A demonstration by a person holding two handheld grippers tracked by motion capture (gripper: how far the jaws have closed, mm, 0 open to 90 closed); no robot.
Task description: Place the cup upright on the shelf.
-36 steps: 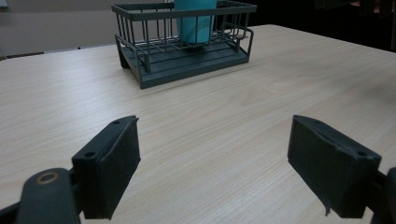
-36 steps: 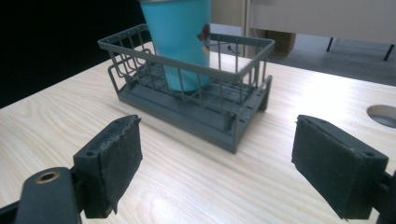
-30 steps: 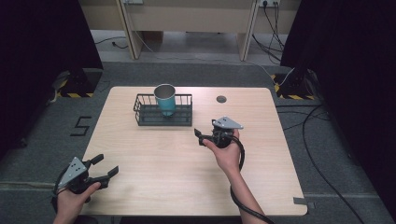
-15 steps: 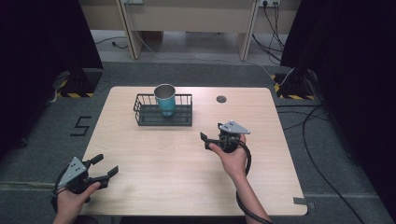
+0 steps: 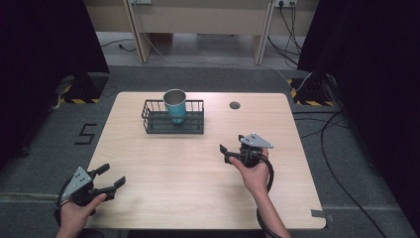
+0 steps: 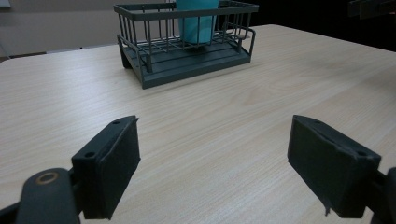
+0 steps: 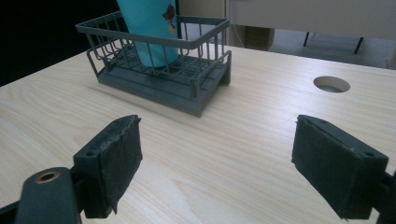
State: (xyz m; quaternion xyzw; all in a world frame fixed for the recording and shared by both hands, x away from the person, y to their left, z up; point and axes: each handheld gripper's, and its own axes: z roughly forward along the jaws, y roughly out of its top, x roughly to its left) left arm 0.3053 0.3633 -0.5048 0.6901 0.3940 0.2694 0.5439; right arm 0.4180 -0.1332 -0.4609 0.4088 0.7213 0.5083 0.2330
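Observation:
A teal cup [image 5: 175, 105] stands upright inside a dark wire basket [image 5: 194, 123] at the table's far middle. My left gripper [image 5: 113, 175] hovers open at the near left corner, nothing between its pads [image 6: 109, 165]; the basket [image 6: 154, 70] and cup [image 6: 196, 23] lie far ahead of it. My right gripper [image 5: 225, 153] is open over the middle right of the table, well short of the basket. Its pads [image 7: 114, 161] are wide apart and hold nothing, with the basket [image 7: 205, 88] and cup [image 7: 152, 32] ahead to its left.
The light wooden table [image 5: 198, 198] has a round cable hole [image 5: 235, 105] at its far right, also visible as the hole [image 7: 331, 84] in the right gripper view. Black curtains flank both sides; cables [image 5: 341, 148] lie on the floor to the right.
My right gripper has drawn back from the basket, toward the near side and slightly right. The left gripper, cup and basket have stayed where they were.

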